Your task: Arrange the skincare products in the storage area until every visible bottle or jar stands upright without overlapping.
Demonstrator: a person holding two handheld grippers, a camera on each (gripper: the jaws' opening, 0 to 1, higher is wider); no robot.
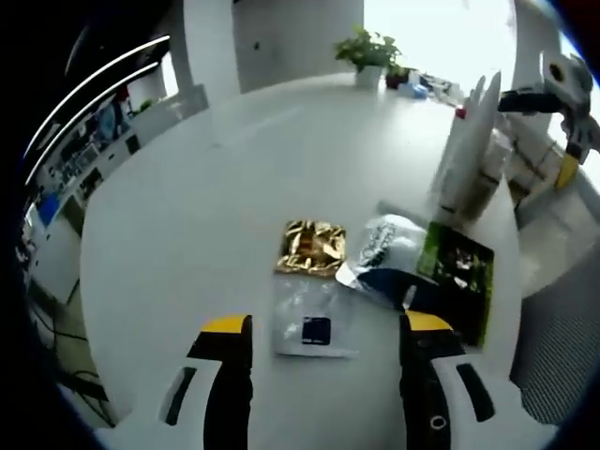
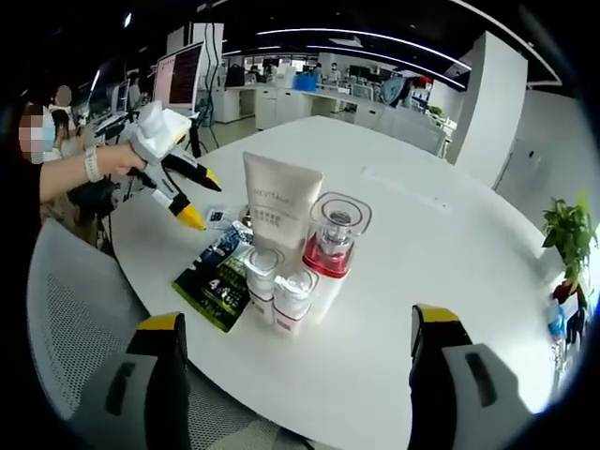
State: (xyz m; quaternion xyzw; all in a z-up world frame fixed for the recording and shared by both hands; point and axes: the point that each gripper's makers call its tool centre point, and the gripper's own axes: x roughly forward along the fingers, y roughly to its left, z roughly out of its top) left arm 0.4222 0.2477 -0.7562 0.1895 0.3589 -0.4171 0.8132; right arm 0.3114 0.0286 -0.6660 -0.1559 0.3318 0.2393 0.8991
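Observation:
A white tube (image 2: 281, 206) stands upright on the round white table (image 2: 422, 244). Against its front stand a red-and-white bottle with a clear cap (image 2: 332, 246) and two small clear-capped bottles (image 2: 262, 272) (image 2: 294, 292), all close together. Flat beside them lie a green-black sachet (image 2: 214, 286) and a blue-white pouch (image 2: 225, 246). My right gripper (image 2: 300, 319) is open just short of the bottles. My left gripper (image 1: 325, 323) is open over a clear sachet with a dark square (image 1: 314, 328). Beyond that lie a gold sachet (image 1: 310, 247), the pouch (image 1: 384, 253) and the green sachet (image 1: 459, 272).
A potted plant (image 1: 370, 52) stands at the table's far edge. A grey mesh chair (image 2: 66, 309) sits at the near edge by the sachets. A person's hand holds the left gripper (image 2: 202, 199); the right gripper (image 1: 544, 131) hangs past the tube (image 1: 469, 141).

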